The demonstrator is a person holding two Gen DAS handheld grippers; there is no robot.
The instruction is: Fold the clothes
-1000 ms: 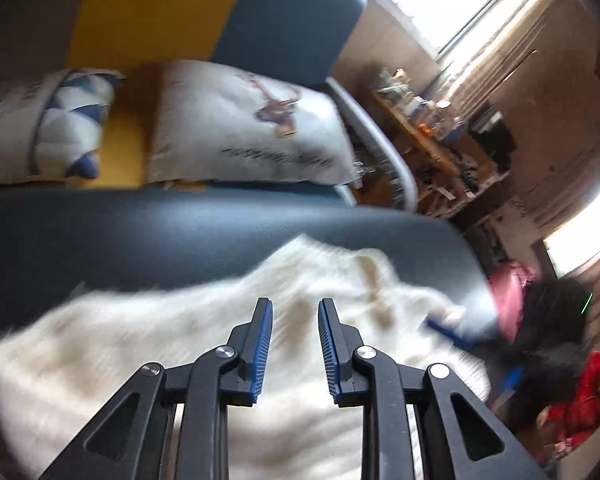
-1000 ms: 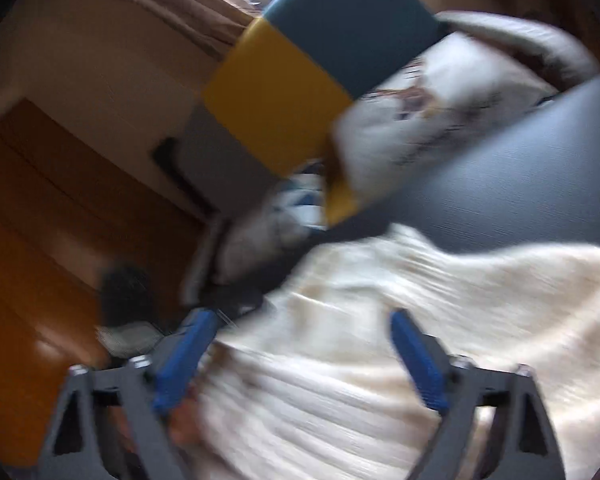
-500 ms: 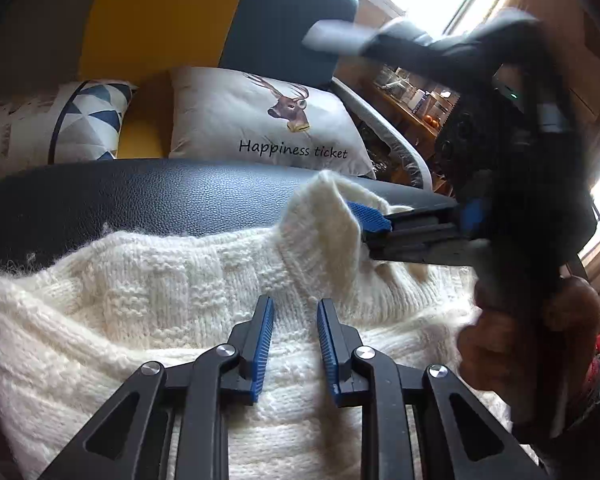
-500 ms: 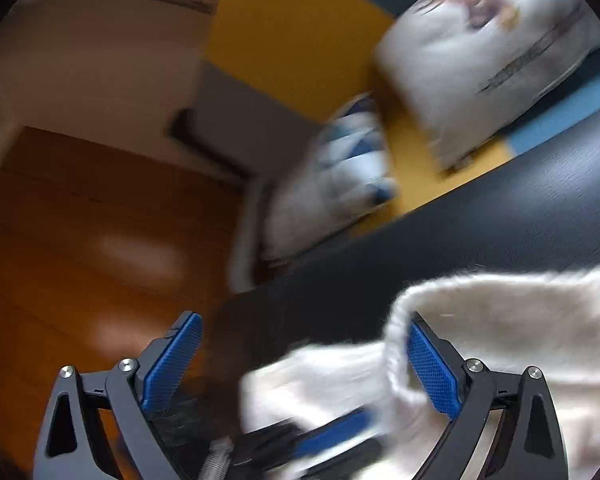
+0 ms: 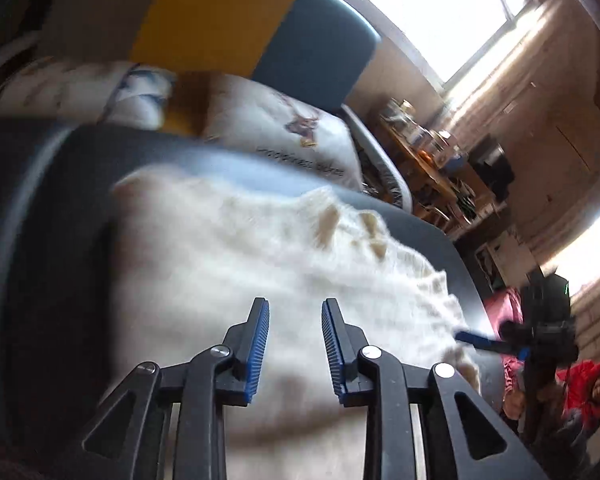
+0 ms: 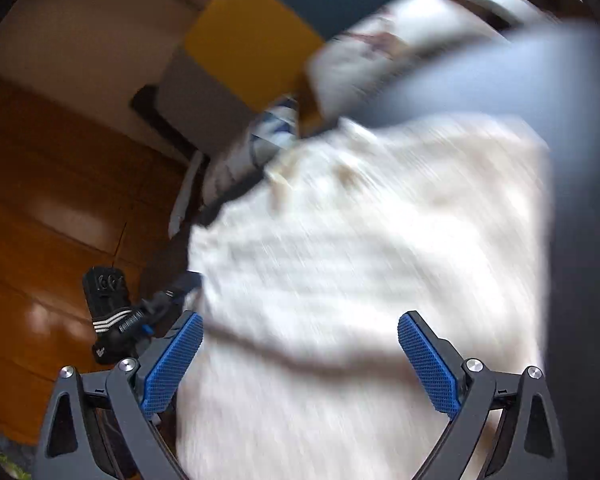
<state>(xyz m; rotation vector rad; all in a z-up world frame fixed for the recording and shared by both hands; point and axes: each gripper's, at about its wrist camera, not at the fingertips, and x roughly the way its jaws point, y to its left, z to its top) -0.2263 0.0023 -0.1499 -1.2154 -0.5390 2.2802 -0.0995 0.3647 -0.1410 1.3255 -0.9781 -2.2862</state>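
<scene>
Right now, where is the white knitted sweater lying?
In both wrist views the white sweater lies on the dark padded surface, ahead of both grippers, in front of the deer-print cushion.

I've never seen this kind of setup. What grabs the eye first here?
The fluffy white sweater sprawled over a dark padded surface fills both views. Black grippers with blue-padded jaws frame it: the left gripper narrowly open, the right gripper spread wide. Behind sits a yellow and teal sofa with a deer-print cushion.

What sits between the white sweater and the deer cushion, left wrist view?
Only a bare strip of the dark padded surface separates the white sweater from the deer cushion, as the left wrist view shows, though blurred.
</scene>
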